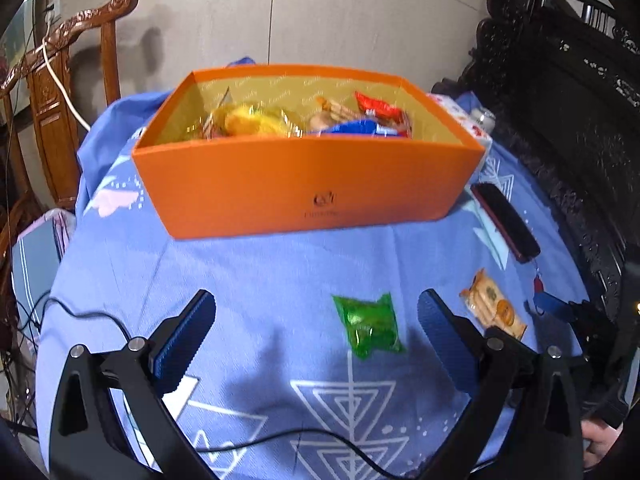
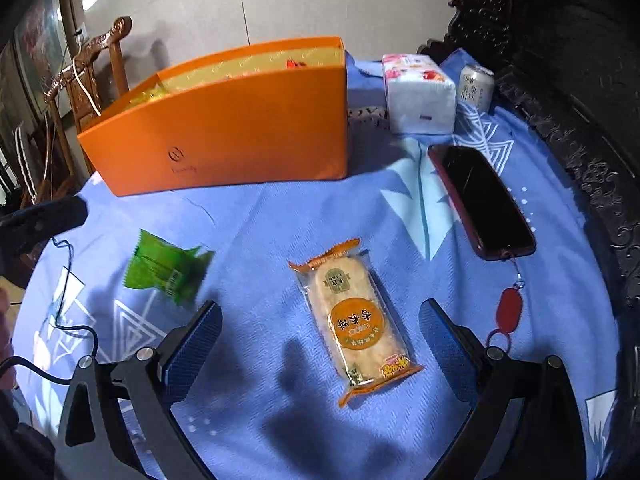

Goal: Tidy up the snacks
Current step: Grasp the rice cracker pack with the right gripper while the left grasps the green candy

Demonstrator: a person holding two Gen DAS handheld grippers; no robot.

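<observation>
Left gripper (image 1: 316, 320): jaws spread wide, nothing between the pads; the green snack packet (image 1: 370, 326) lies flat on the blue cloth (image 1: 280, 280) at 3 o'clock within the gap. Right gripper (image 2: 320, 332): jaws spread, empty, above the rice cracker packet (image 2: 356, 324), which lies between them. Orange box (image 1: 304, 188), at 12 o'clock of the left gripper, holds several wrapped snacks. Phone (image 2: 480, 200) at 1 o'clock of the right gripper; tissue pack (image 2: 420, 96) and can (image 2: 476, 86) lie beyond it.
</observation>
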